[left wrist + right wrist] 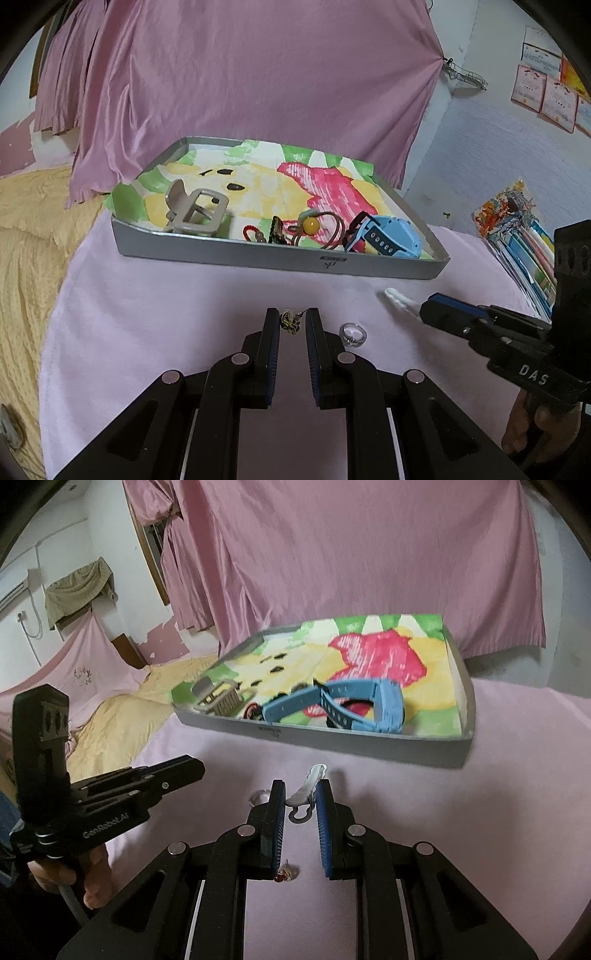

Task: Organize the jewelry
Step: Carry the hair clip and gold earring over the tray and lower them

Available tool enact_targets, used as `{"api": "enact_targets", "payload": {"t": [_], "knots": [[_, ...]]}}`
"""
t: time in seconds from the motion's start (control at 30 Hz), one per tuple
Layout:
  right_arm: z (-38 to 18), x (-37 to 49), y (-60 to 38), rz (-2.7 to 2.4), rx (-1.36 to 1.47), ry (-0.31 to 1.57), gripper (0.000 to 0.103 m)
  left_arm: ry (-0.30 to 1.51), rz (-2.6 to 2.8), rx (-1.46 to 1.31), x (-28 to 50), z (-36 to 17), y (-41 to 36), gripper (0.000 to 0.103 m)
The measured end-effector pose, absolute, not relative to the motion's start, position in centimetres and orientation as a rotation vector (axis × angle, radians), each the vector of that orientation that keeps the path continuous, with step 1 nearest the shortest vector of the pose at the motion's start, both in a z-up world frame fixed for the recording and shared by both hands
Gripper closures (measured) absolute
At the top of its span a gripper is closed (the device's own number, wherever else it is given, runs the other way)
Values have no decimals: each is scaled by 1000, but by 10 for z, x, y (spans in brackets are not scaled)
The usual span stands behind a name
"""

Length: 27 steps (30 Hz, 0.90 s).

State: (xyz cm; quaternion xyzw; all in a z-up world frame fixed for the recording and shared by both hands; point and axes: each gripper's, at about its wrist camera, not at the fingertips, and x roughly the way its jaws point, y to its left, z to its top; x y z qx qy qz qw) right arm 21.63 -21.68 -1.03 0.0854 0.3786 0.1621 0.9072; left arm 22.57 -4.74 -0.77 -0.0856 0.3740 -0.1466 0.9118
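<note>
A grey tray [280, 260] lined with colourful paper holds a beige hair claw [195, 214], a blue watch [388, 236], a yellow-bead hair tie [314, 225] and small pieces. My left gripper [292, 323] is open, its jaws either side of a small dark earring [290, 320] on the pink cloth. A clear ring [352, 334] lies just to its right. My right gripper [301, 799] is open around a white hair clip [306, 786], whose tip also shows in the left wrist view [397, 301]. A small red earring [284, 875] lies under its left finger.
The tray [332, 746] stands on a pink cloth [184, 314] over a bed with a yellow blanket [26, 240] at the left. A pink curtain [240, 74] hangs behind. Colourful books [517, 236] lie at the right.
</note>
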Motion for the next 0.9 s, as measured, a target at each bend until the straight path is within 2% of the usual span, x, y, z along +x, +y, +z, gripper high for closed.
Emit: {"api": "enact_targets", "payload": {"t": [0.4, 0.63, 0.9], "knots": [[21, 214, -221, 338, 152, 694, 88, 696, -307, -155, 241, 16, -48, 89], [28, 245, -225, 301, 150, 647, 88, 659, -302, -147, 275, 29, -50, 89], [18, 291, -227, 261, 157, 659, 88, 693, -281, -130, 314, 21, -62, 89]]}}
